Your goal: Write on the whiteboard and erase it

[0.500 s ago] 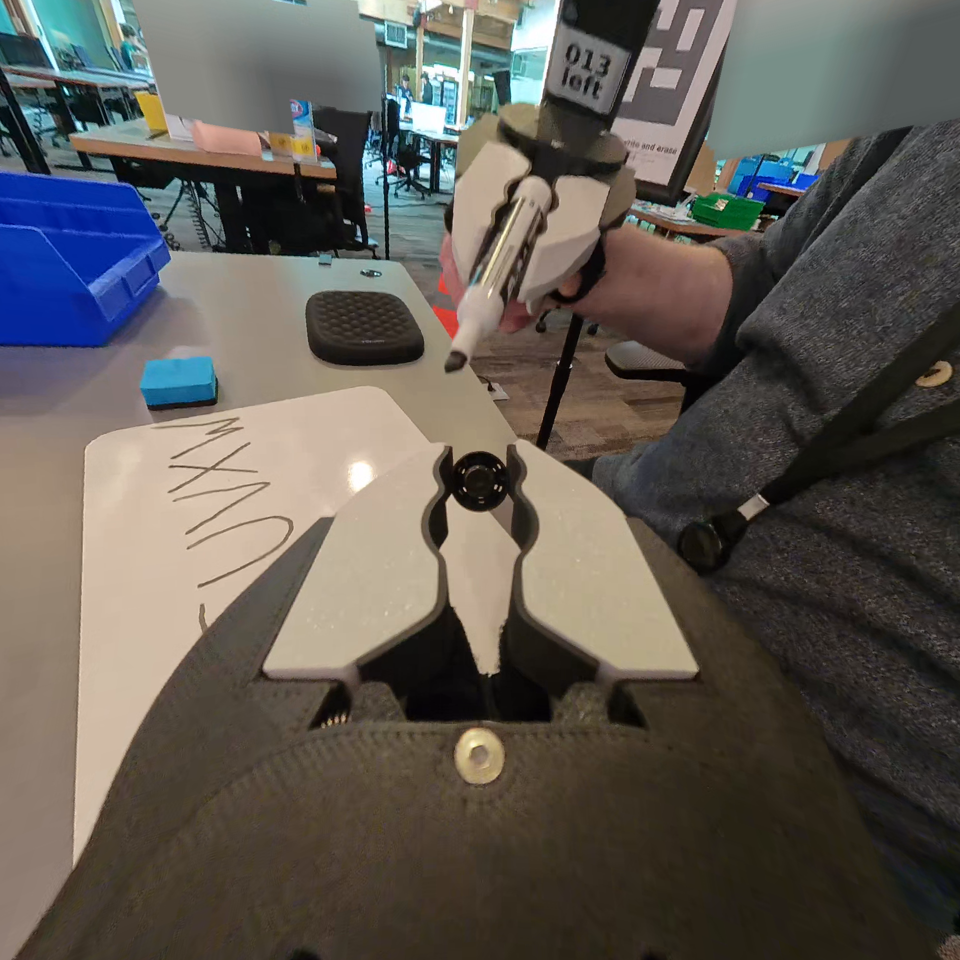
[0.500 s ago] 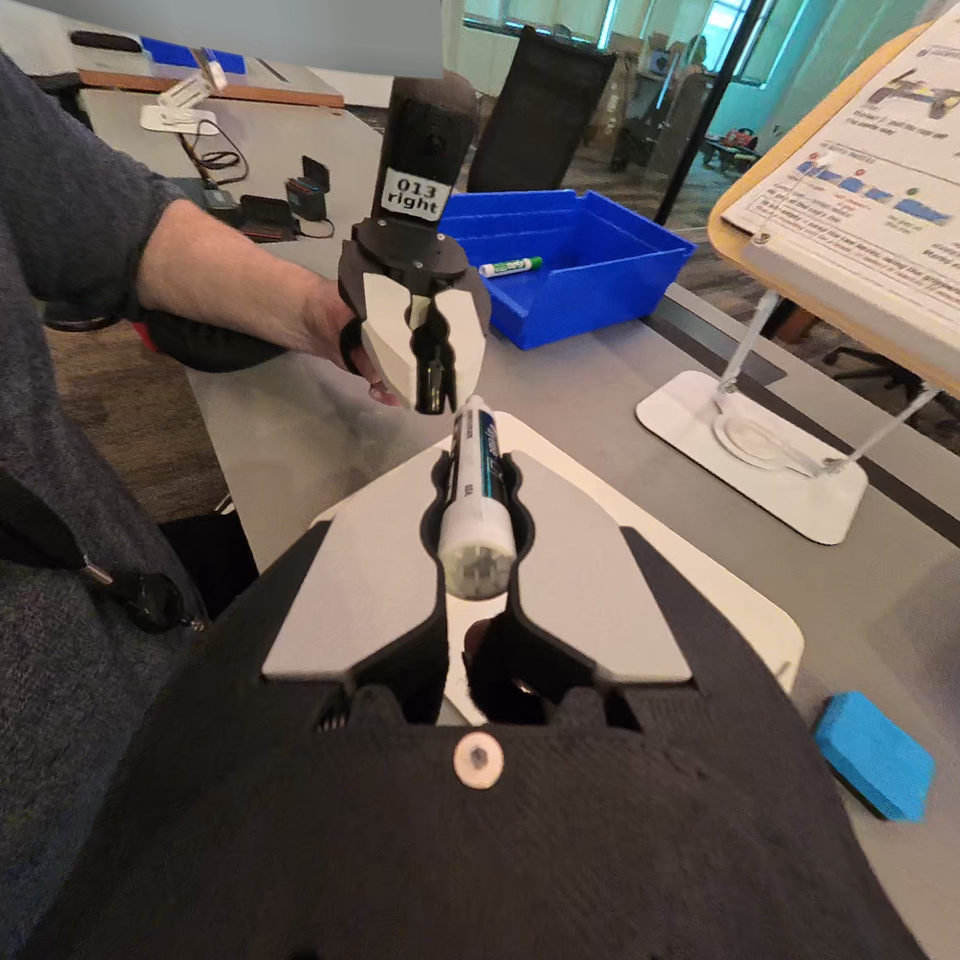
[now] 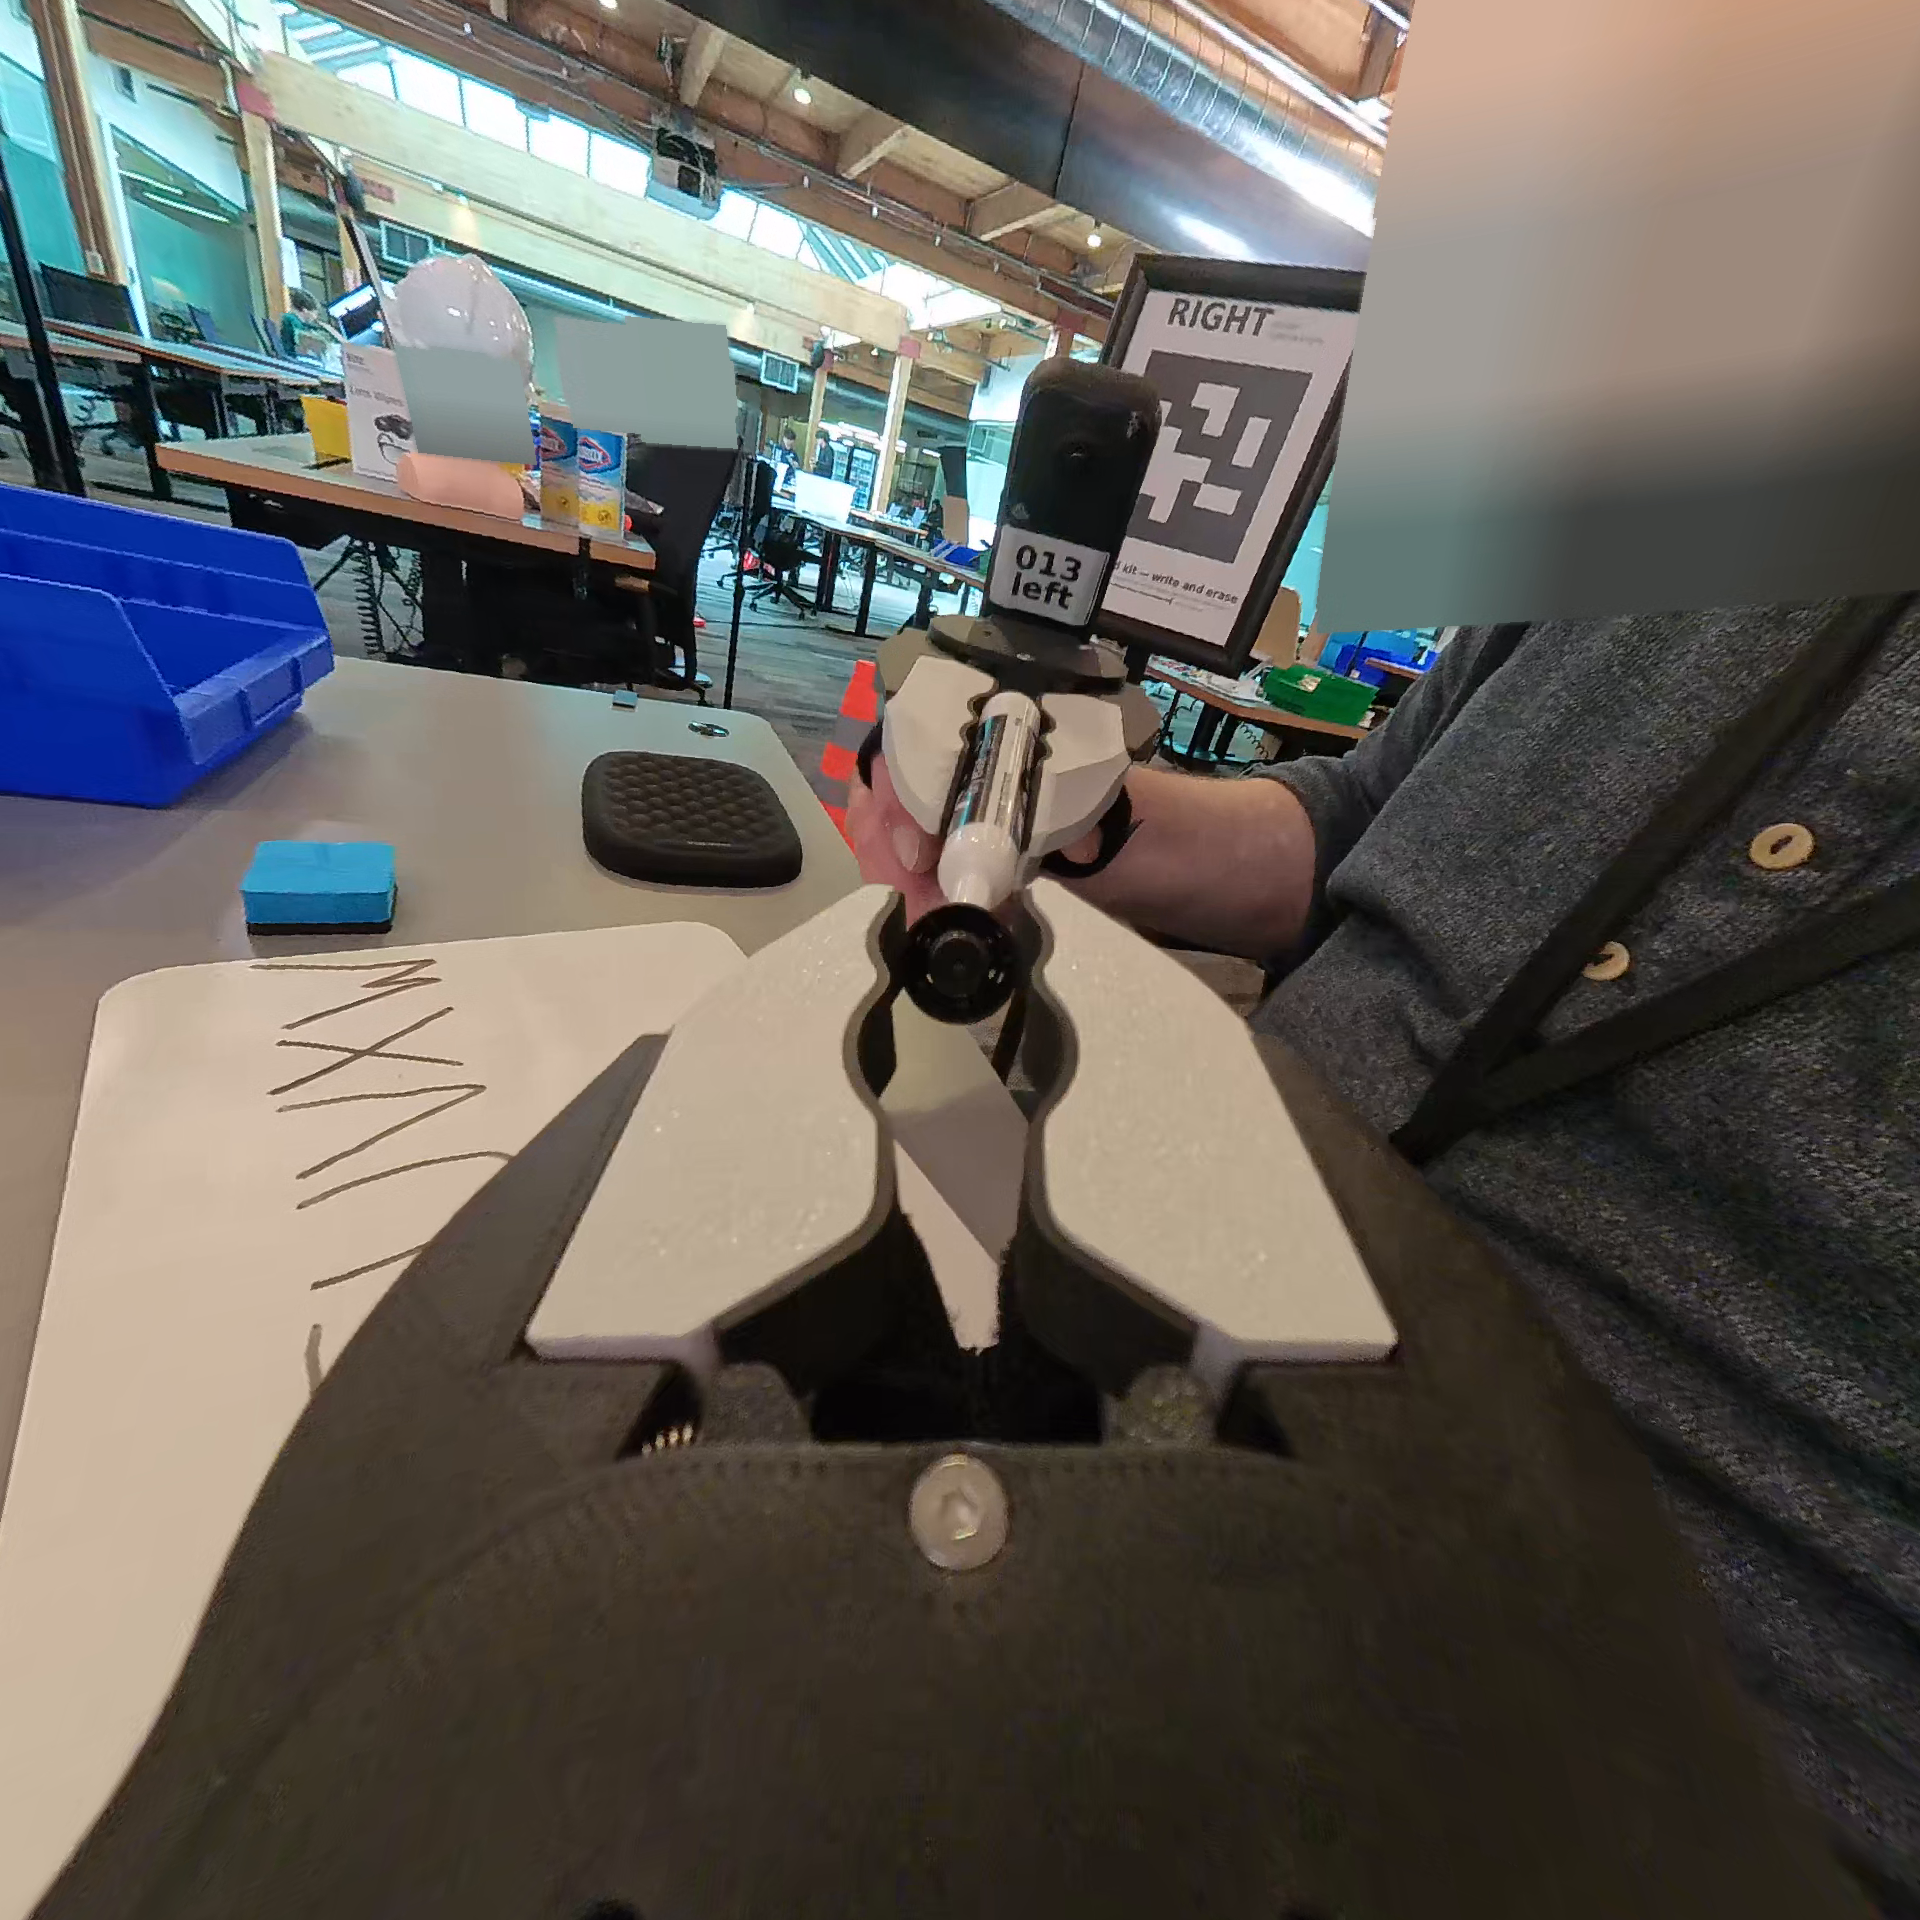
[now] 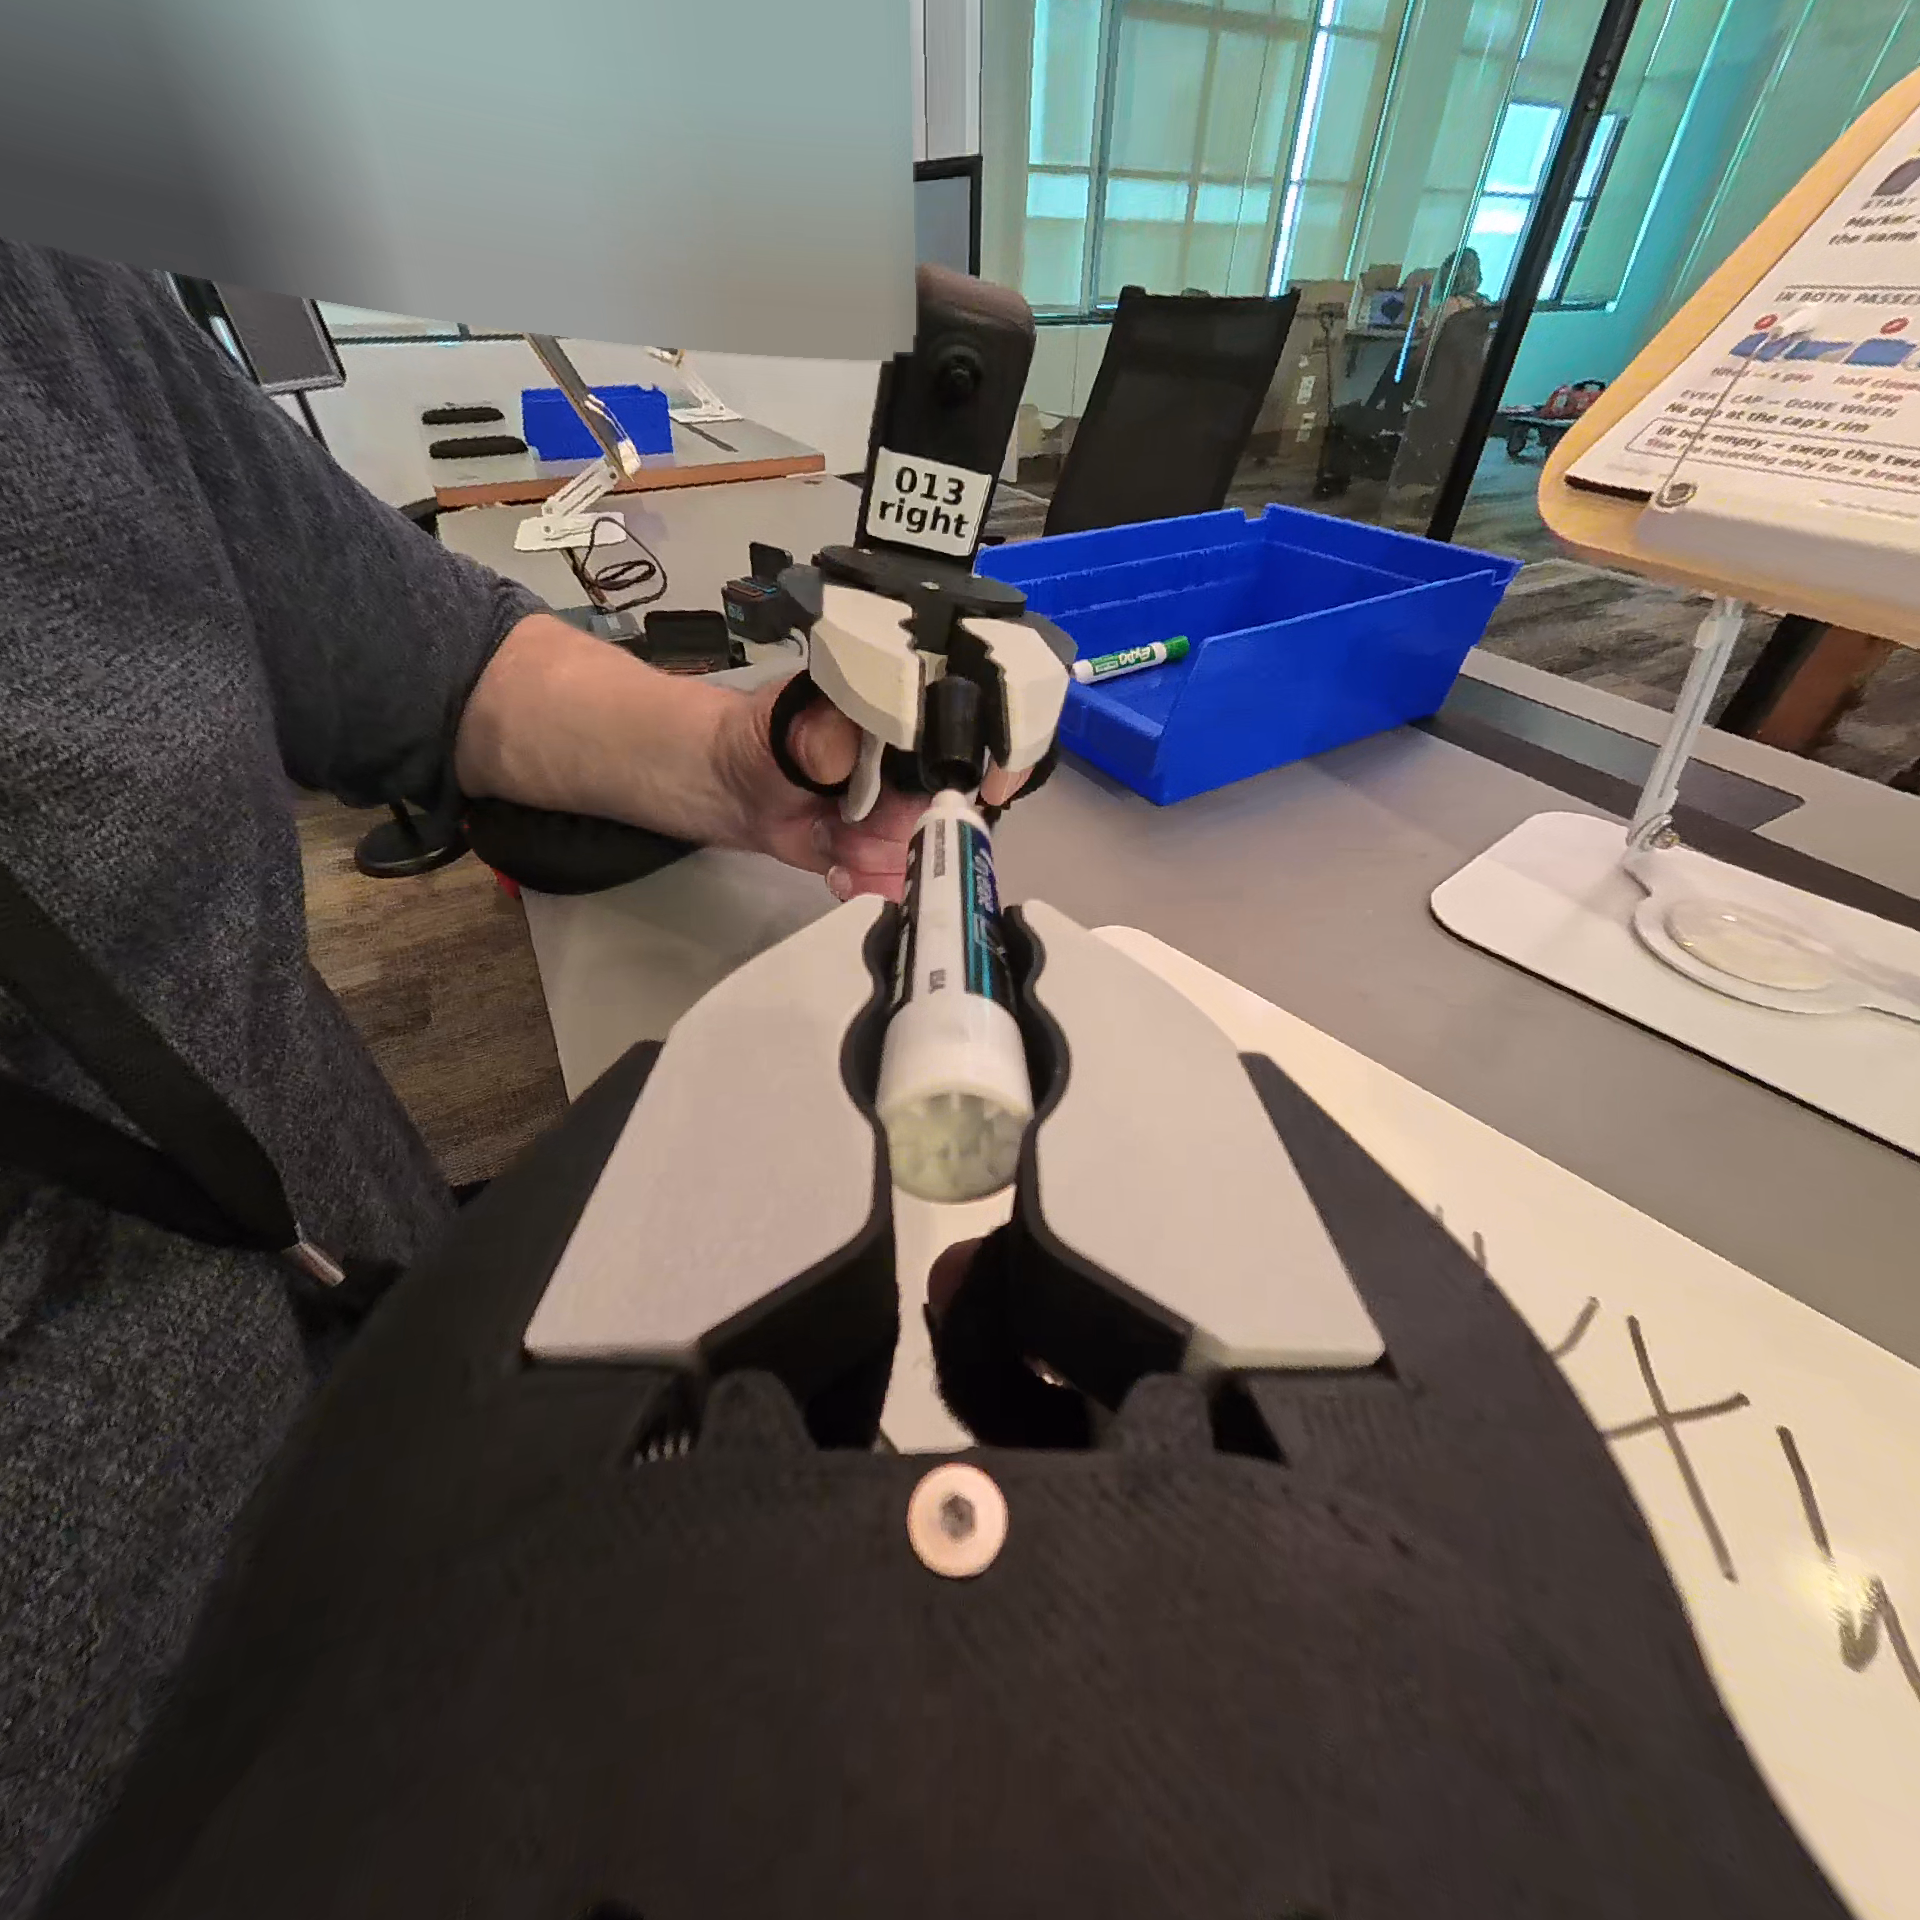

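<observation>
We see our left gripper (image 3: 956, 961) clamped on the black marker cap (image 3: 958, 964), both pads pressed against its sides, its open mouth facing away from the camera. Our right gripper (image 4: 951, 997) is closed tight on the white marker (image 4: 951, 997), barrel lying along the fingers with the butt end toward the lens. The two tools meet head-on above the table edge: the marker's narrow nose sits at the cap's mouth, and from the right wrist view it seems partly inside, though we cannot tell how deep.

Just below and beside the grippers lies the whiteboard (image 3: 208, 1299), flat on the grey table (image 3: 468, 769) and bearing black scribbles (image 3: 374, 1081). Beyond its far corner rests the blue eraser (image 3: 319, 883), near a black padded rest (image 3: 691, 819). Farther back stands a blue bin (image 4: 1299, 644) holding a green-capped marker (image 4: 1130, 659), and to the right a white stand (image 4: 1621, 914) carries an instruction board (image 4: 1787, 343).
</observation>
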A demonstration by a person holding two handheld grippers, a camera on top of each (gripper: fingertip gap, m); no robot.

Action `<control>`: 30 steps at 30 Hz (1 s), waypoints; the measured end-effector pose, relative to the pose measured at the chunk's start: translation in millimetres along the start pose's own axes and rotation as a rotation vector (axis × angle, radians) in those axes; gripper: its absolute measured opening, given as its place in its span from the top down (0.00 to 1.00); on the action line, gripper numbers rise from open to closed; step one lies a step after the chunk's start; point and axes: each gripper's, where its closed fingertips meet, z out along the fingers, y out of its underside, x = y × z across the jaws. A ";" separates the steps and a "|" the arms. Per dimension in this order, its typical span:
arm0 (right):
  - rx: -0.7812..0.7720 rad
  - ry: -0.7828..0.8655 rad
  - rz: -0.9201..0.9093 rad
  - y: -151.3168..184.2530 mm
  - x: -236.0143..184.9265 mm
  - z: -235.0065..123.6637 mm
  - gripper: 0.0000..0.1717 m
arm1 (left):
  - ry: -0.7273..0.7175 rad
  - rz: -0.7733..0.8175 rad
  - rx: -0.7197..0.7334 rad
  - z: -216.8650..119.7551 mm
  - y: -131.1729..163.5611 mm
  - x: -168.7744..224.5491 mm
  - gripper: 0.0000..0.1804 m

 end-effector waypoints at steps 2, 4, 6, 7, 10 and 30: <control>0.014 -0.008 0.006 0.1 -1.0 3.4 0.88 | 0.004 -0.009 0.009 0.6 -0.4 0.5 0.89; 0.042 -0.014 0.015 -2.2 -1.9 6.7 0.88 | 0.011 -0.019 0.014 1.5 -0.1 1.2 0.89; 0.058 -0.006 0.016 -3.9 0.3 9.0 0.88 | 0.017 -0.026 0.029 1.5 -1.9 2.1 0.89; 0.074 -0.005 0.020 -5.3 1.0 10.1 0.88 | 0.021 -0.034 0.042 1.0 -3.6 2.4 0.89; 0.130 -0.017 0.046 -9.0 -1.4 15.0 0.88 | 0.044 -0.055 0.081 0.2 -8.4 5.1 0.89; 0.288 0.027 -0.045 -38.8 -13.6 29.1 0.88 | 0.074 -0.060 0.230 -7.4 -39.6 23.3 0.89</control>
